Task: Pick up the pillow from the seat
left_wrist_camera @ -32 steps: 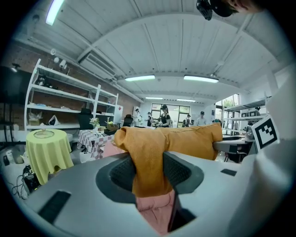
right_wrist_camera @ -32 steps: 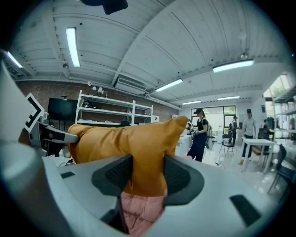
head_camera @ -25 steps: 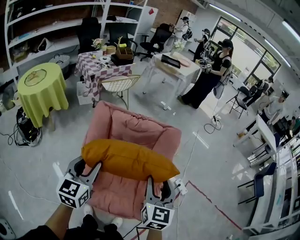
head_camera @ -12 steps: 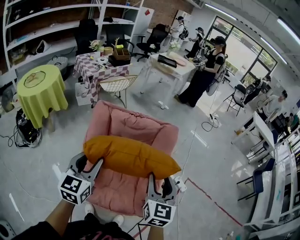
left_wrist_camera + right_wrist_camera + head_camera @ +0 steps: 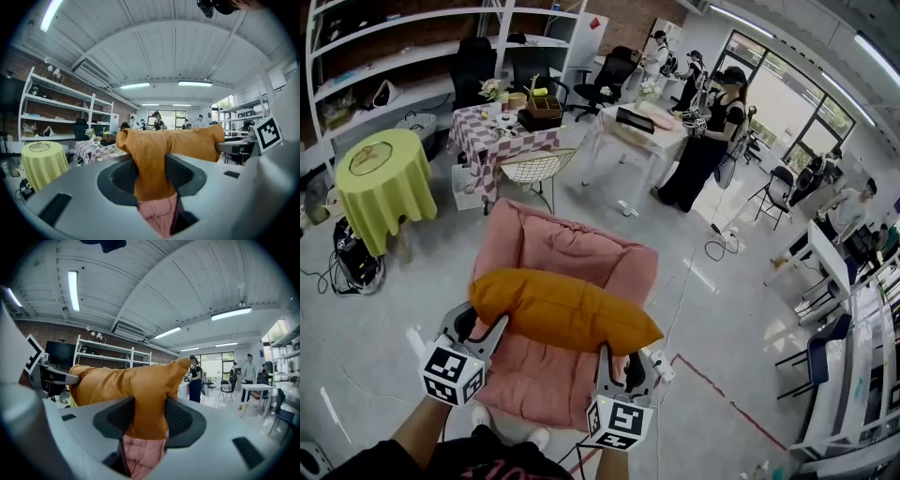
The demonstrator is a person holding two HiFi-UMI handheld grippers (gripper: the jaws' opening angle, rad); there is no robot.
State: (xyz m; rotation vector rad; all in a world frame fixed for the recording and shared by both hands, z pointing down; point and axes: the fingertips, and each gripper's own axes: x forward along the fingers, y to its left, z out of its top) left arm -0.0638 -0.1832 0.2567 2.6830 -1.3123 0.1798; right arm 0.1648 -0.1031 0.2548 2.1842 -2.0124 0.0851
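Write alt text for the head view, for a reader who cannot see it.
The left gripper and right gripper each pinch one end of an orange pillow, holding it over a pink armchair. Behind the chair, on a grey floor, stand a round table with a green cloth, a checked table and several people.

Seat: the middle of the pink armchair (image 5: 581,253) is gone under the orange pillow (image 5: 562,309).
Jaw tips: left gripper (image 5: 483,330) and right gripper (image 5: 623,361), at the armchair's front, are buried beneath the pillow in the head view.
Left forearm (image 5: 417,433): cut off at the bottom edge, in front of the armchair.
Checkered table (image 5: 483,138), beyond the armchair: the items on top are too small to name.
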